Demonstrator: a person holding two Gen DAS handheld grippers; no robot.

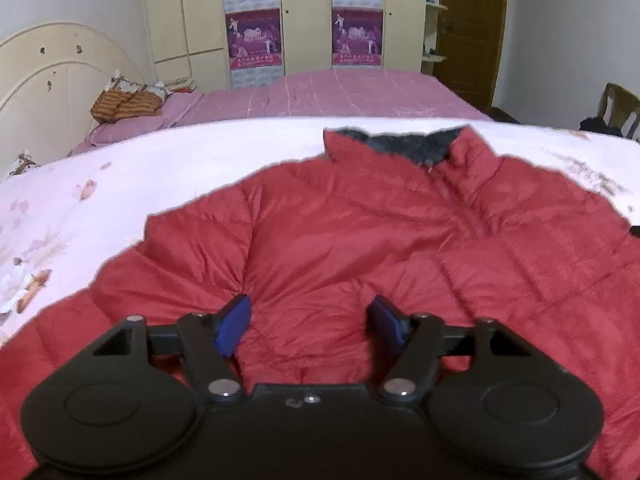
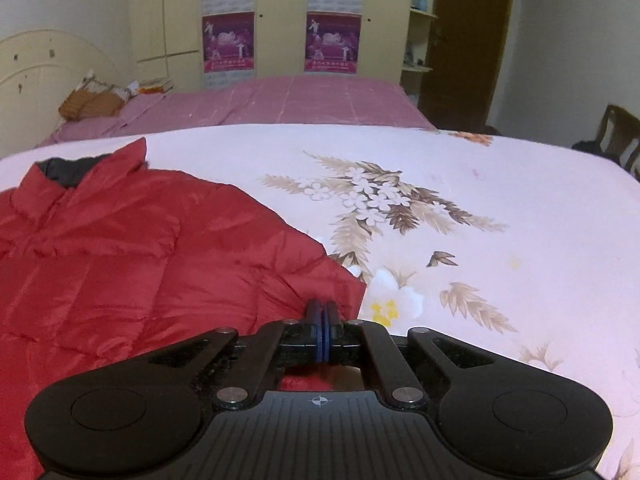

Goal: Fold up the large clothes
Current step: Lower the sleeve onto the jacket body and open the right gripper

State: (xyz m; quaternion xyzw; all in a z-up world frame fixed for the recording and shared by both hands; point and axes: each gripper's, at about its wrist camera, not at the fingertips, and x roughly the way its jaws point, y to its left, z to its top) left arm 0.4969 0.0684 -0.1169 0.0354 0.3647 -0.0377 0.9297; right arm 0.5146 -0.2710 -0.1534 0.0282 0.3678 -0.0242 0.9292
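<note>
1. Left gripper point(image 1: 308, 326) fills the bottom of the left view, its blue pads point(image 1: 234, 330) spread wide apart and holding nothing, hovering over the lower middle of the jacket point(image 1: 360, 240)
2. Right gripper point(image 2: 322, 320) sits at bottom centre of the right view, its pads pressed together at the jacket's point(image 2: 140, 248) right edge; red cloth shows just beneath them, but whether any is pinched between them I cannot tell
3. The jacket is red and quilted, spread front-up on a pale floral sheet point(image 2: 500, 200); its collar point(image 1: 400, 146), with dark lining, lies toward the top of the left view, a zip running down from it
4. In the right view the jacket takes the left half of the frame, the sheet the right half, with a brown leaf-and-flower print in the middle
5. Behind, across the upper frame: a pink bed point(image 1: 340, 92), a cream headboard point(image 1: 48, 80) at upper left, a wardrobe point(image 1: 296, 12) with purple posters point(image 1: 254, 38), a brown door point(image 1: 470, 28) at upper right, a chair point(image 1: 616, 108) at the right edge
</note>
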